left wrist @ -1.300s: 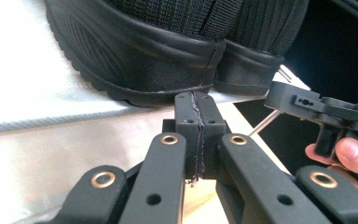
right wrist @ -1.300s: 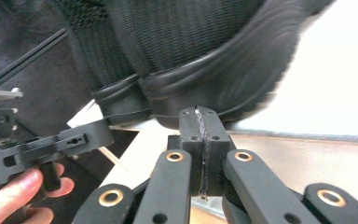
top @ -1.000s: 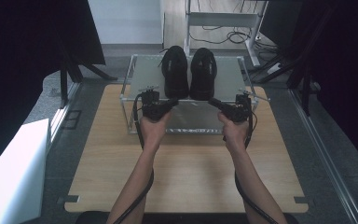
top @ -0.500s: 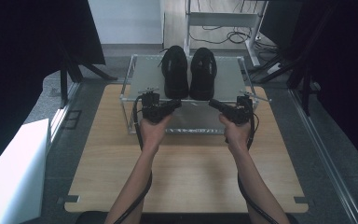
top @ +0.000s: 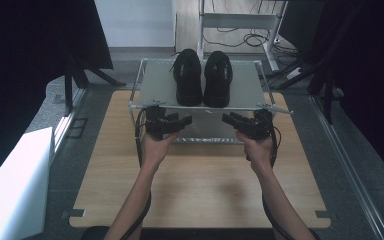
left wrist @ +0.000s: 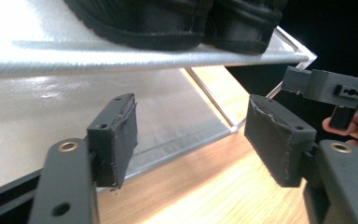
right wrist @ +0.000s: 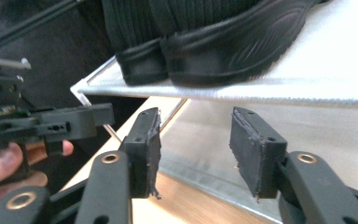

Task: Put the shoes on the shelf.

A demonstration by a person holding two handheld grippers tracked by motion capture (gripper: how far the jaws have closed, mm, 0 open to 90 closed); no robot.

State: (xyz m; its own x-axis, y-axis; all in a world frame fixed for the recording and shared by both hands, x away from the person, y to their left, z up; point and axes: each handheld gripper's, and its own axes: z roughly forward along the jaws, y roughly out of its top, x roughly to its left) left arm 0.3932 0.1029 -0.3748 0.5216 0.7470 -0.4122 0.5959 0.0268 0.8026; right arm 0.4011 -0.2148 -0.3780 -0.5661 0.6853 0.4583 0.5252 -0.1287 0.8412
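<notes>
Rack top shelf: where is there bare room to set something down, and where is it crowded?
On the rack's top shelf, bare strips lie left of the left shoe and right of the right shoe, out to the side rails. The middle is crowded: the shoes sit side by side. Below, the left gripper and right gripper occupy the front.

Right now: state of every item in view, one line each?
Left tongs: open, empty, held below the front edge of the rack's top shelf.
Right tongs: open, empty, pointing inward toward the left tongs.
Pair of black shoes: upright, side by side on the top shelf.
Two-tier rack: standing on the wooden table, lower shelf bare where visible.
</notes>
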